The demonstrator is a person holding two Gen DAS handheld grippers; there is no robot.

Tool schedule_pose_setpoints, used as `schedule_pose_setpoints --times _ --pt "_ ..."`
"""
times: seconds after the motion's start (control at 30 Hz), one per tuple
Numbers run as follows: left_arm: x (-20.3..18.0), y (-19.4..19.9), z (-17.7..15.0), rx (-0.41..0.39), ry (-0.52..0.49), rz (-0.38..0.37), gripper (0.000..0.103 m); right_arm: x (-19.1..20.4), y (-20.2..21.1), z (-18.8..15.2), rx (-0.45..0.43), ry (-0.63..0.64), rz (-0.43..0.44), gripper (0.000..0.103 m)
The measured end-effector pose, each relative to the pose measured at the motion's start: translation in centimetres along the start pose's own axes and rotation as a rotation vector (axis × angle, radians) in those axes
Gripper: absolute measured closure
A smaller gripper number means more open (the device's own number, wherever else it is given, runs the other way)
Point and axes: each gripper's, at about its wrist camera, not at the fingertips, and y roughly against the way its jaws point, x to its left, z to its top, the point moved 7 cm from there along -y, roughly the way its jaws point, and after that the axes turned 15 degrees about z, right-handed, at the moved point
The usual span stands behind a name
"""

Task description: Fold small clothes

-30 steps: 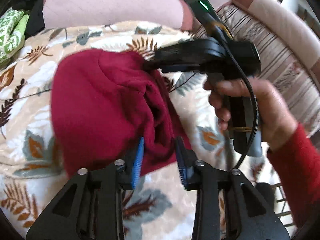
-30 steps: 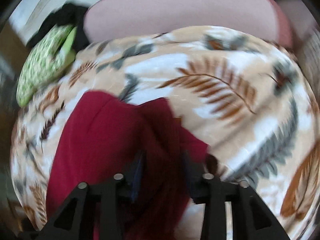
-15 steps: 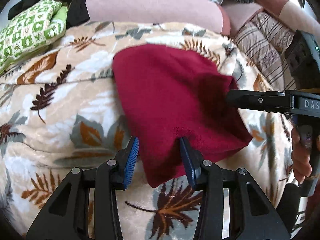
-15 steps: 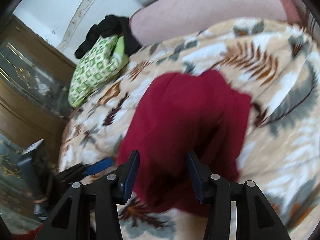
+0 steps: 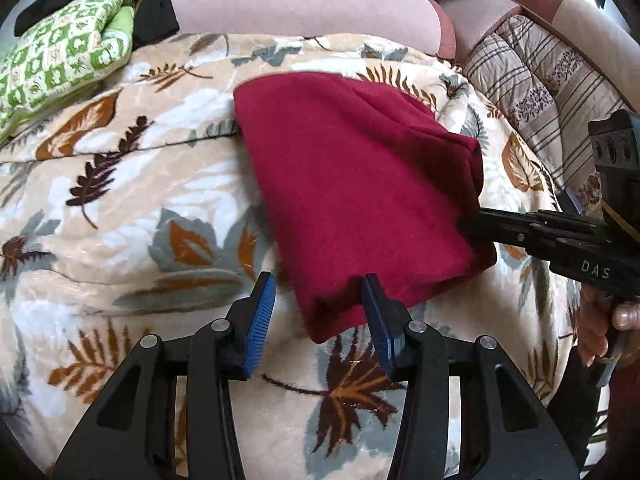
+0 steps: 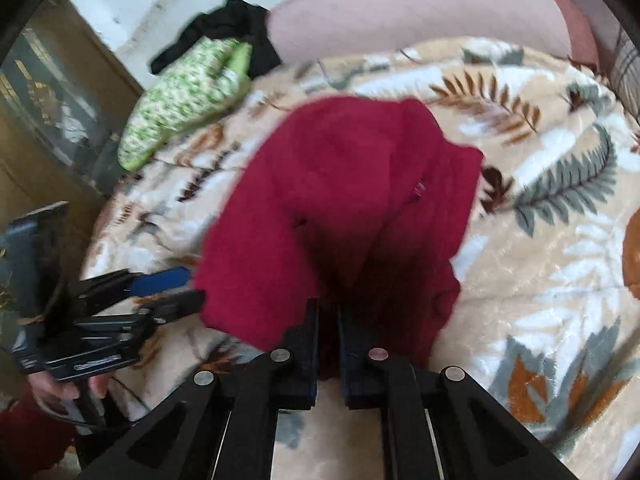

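A dark red garment (image 5: 356, 184) lies folded on a leaf-patterned blanket (image 5: 120, 200); it also shows in the right wrist view (image 6: 340, 208). My left gripper (image 5: 320, 304) is open, its blue pads either side of the garment's near corner. My right gripper (image 6: 328, 320) is shut on the garment's near edge; in the left wrist view it (image 5: 476, 224) reaches in from the right and pinches the garment's right side. The left gripper (image 6: 176, 288) shows at the left of the right wrist view.
A green-and-white patterned cloth (image 5: 60, 64) and a black garment (image 5: 132, 4) lie at the back left. A pink cushion (image 5: 300, 4) runs along the back. A striped quilted cover (image 5: 540, 88) lies at the right. A wooden cabinet (image 6: 52, 120) stands beyond the blanket's left side.
The right gripper's jaws have closed on the garment's edge. The left gripper stays open at the near corner. The garment lies flatter than a second ago.
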Motion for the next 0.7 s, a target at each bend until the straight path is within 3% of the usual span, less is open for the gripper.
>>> schedule_pose_setpoints --times 0.07,0.1,0.13,0.17,0.2,0.23,0.43,0.53,0.57,0.63,0.7 --pt "0.2 0.3 0.2 -0.003 0.013 0.004 0.059 0.3 -0.6 0.5 -0.006 0.001 0.009 0.073" --pt "0.3 0.4 0.4 -0.005 0.021 0.003 0.059 0.2 -1.1 0.7 -0.01 -0.014 0.005 0.046" --pt "0.3 0.6 0.6 -0.008 0.028 0.0 0.059 -0.2 -1.9 0.8 -0.008 -0.028 -0.009 0.047" --pt "0.4 0.9 0.8 -0.011 0.036 -0.001 0.059 -0.6 -2.7 0.6 0.01 -0.05 -0.027 0.056" --pt "0.4 1.1 1.1 -0.016 0.043 -0.007 0.059 -0.8 -3.2 0.3 0.023 -0.074 -0.022 0.094" --pt "0.3 1.4 1.3 -0.026 0.052 -0.016 0.059 -0.7 -3.0 0.0 0.015 -0.094 0.006 0.098" --pt "-1.3 -0.1 2.6 -0.012 0.076 -0.041 0.059 -1.0 -0.4 -2.2 0.007 -0.094 0.006 0.098" --pt "-2.4 -1.9 2.4 0.008 0.037 0.0 0.059 -2.0 -0.9 -2.3 0.0 -0.12 0.016 0.095" --pt "-2.5 -2.5 2.1 0.019 0.026 0.017 0.059 -2.0 -0.3 -1.9 -0.023 -0.134 0.031 0.09" --pt "-2.4 -2.9 1.7 0.019 0.041 0.01 0.059 -2.1 2.0 -0.4 -0.104 -0.153 0.066 0.065" --pt "-2.4 -3.0 1.6 0.012 0.052 0.004 0.058 -3.2 4.2 1.8 -0.206 -0.181 0.056 0.06"
